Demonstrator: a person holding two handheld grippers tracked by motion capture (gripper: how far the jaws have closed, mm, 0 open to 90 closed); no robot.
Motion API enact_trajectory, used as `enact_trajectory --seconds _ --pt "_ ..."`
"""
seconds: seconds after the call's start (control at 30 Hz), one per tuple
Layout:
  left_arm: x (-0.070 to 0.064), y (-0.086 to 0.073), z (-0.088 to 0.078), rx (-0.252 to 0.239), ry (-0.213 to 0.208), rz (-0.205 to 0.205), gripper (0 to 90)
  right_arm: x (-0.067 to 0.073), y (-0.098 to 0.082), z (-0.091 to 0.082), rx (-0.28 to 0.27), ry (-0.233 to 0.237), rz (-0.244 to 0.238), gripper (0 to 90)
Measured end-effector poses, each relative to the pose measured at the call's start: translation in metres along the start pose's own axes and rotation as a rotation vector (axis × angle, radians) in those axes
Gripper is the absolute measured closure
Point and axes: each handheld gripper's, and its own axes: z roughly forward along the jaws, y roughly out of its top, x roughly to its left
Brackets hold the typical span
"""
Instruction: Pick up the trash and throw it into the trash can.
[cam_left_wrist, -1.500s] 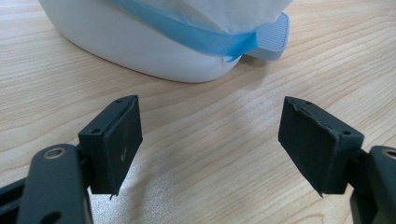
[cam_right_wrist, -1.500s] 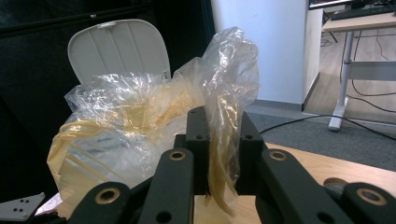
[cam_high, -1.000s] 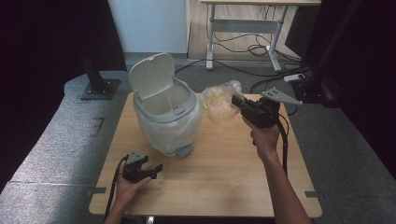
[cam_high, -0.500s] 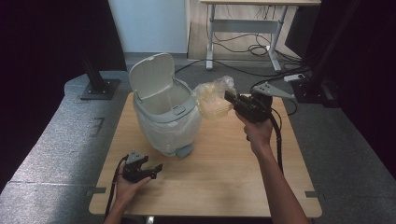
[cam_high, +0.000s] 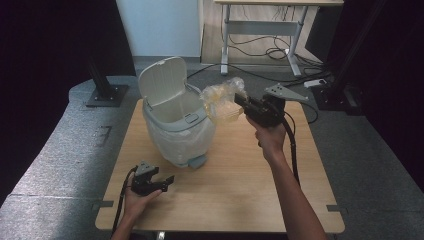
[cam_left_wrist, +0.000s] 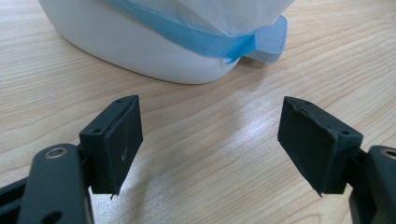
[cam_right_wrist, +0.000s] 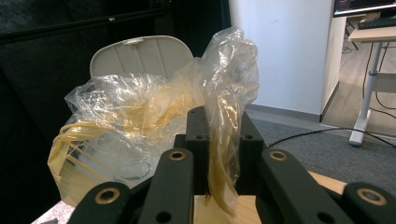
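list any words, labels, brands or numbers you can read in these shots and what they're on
None can be read.
The bin, its raised lid and its pedal: no lettering shows.
The clear plastic bag clamped in the right tongs: no print shows.
The open left tongs: bare black pads, no marking.
A screen corner in the right gripper view: bright specks, too small to read.

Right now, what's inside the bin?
A white liner bag lines the open bin and drapes over its outside. The lid stands up. The bin's bottom is hidden by its walls, so any contents can't be told. The clear plastic bag is still outside, clamped in the right gripper.
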Motion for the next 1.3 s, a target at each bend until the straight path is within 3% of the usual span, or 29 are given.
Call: enact_trajectory --seconds 1.3 --pt "0.001 0.001 -0.002 -0.009 -0.004 -0.003 21.6 0.017 0.013 0.038 0.028 0.025 -0.014 79.8"
